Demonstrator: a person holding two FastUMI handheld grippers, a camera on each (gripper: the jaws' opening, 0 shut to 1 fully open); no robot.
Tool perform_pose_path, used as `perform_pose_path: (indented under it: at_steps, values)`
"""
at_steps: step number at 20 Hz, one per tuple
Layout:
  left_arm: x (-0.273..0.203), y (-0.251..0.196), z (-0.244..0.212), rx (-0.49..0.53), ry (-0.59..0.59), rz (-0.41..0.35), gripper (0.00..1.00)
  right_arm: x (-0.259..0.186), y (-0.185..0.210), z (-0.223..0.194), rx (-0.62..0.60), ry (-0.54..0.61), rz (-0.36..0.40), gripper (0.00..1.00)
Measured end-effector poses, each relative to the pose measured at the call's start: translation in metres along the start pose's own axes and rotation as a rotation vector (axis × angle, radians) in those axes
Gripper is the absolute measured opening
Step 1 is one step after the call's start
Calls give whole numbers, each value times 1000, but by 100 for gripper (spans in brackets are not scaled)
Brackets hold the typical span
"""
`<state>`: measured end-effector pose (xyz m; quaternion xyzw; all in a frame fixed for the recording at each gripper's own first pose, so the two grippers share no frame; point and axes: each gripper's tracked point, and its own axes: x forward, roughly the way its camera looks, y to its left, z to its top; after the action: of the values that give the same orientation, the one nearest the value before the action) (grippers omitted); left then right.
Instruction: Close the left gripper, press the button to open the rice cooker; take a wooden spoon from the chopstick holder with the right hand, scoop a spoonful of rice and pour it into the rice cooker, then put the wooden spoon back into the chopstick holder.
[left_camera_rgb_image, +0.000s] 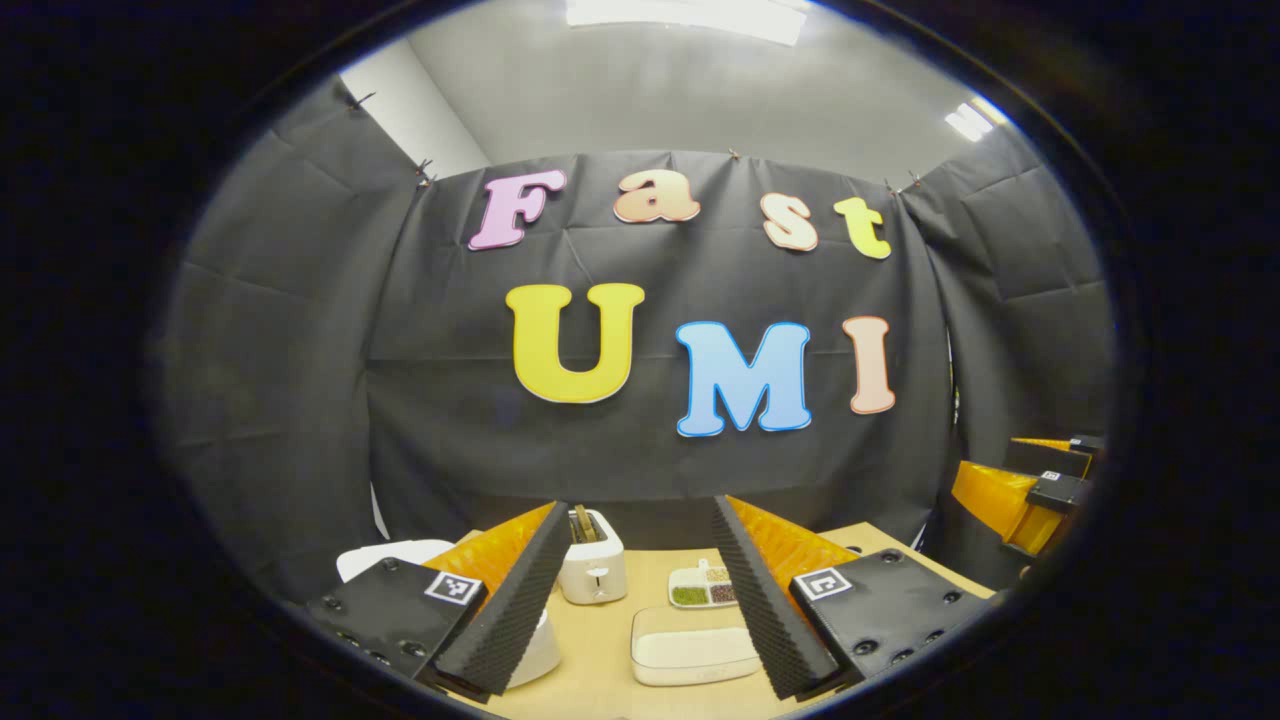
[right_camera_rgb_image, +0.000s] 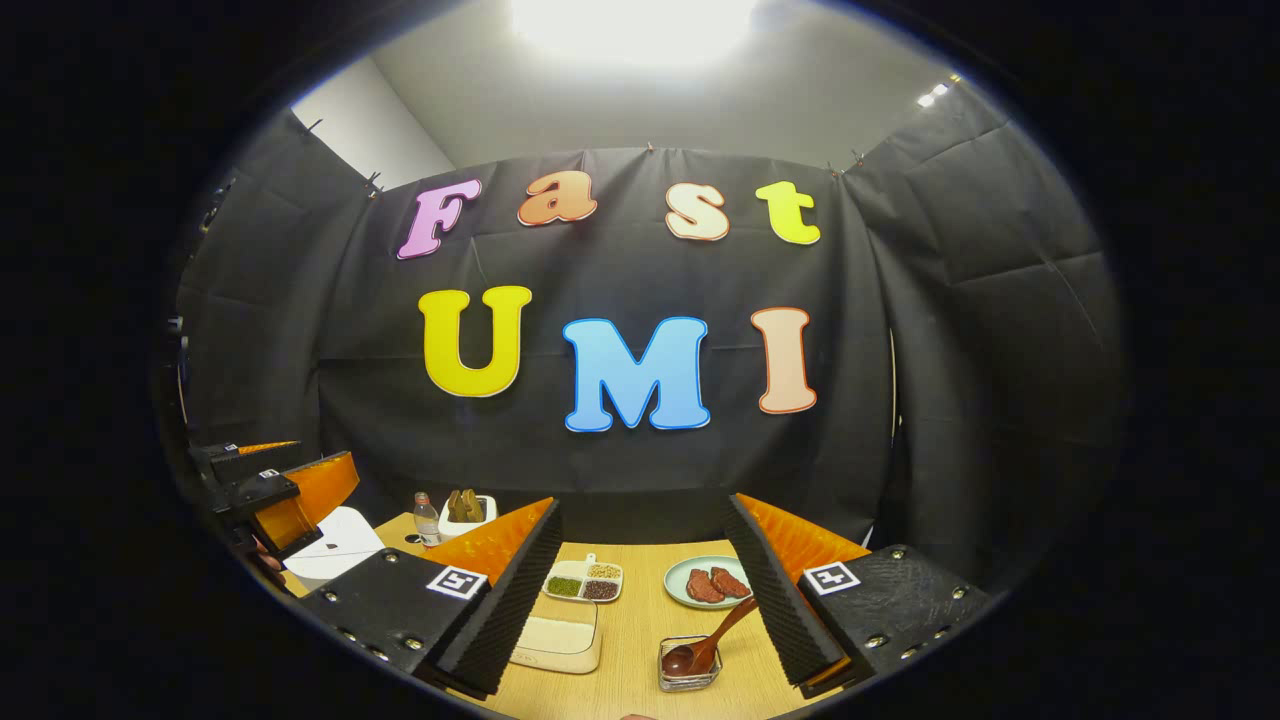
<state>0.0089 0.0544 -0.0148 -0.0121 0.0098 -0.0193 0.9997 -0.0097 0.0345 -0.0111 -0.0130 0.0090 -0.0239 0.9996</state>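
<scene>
Wooden spoon (right_camera_rgb_image: 705, 645), dark reddish-brown and glossy, stands bowl-down in the chopstick holder (right_camera_rgb_image: 688, 665), a small wire-mesh basket at about 6 o'clock in the right gripper view; its handle leans up toward 1 o'clock, ending just beside the gripper's right-hand finger. Nothing grips it.

Right gripper (right_camera_rgb_image: 645, 585): jaws wide apart, holding nothing, hovering above the table (right_camera_rgb_image: 640, 620). Finger pads (right_camera_rgb_image: 505, 610) are ribbed foam, wedge-shaped, each backed by a flat plate with a square marker.

Rice container (right_camera_rgb_image: 560, 640): shallow rounded-rectangle tub, pale and translucent, filled with white grains, at 7 o'clock from the holder, partly behind the left-hand finger. In the left gripper view the same tub (left_camera_rgb_image: 690, 650) sits between the fingers at 6 o'clock.

Rice cooker (right_camera_rgb_image: 330, 540): smooth white lid, at 9 o'clock in the right gripper view, lid down. In the left gripper view its white body (left_camera_rgb_image: 390, 555) shows behind the left-hand finger.

Left gripper (left_camera_rgb_image: 635, 590): jaws wide apart, empty, above the table; same ribbed wedge pads (left_camera_rgb_image: 760, 600). It also appears at the 9 o'clock edge of the right gripper view, above the cooker.

Farther out: a divided white dish of beans (right_camera_rgb_image: 585, 580), a pale green plate with two reddish meat slices (right_camera_rgb_image: 710, 583), a white toaster (left_camera_rgb_image: 592, 570) with bread in it, a small clear bottle (right_camera_rgb_image: 427, 520). Tabletop is light wood grain.
</scene>
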Motion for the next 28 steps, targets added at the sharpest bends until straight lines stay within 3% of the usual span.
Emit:
perform_pose_path:
  at_steps: [8, 10, 14, 15, 16, 23, 28]
  values:
    - [17, 41, -32, -6, 90, 60, 97, 10, 8, -10, -12, 24, 40, 99]
    - [21, 54, -45, -24, 126, 73, 89, 14, 8, -12, -14, 31, 51, 99]
    - [29, 88, -82, -126, 231, 126, 36, 23, 12, -15, -21, 42, 74, 99]
    - [31, 103, -90, -140, 259, 159, 15, 25, 13, -17, -22, 45, 80, 99]
    - [35, 112, -106, -164, 298, 160, 11, 27, 14, -18, -24, 48, 86, 99]
    - [49, 198, -156, -297, 449, 288, 7, 36, 13, -30, -26, 80, 91, 99]
    - [67, 226, -192, -368, 539, 326, 8, 45, 5, -40, -20, 109, 74, 99]
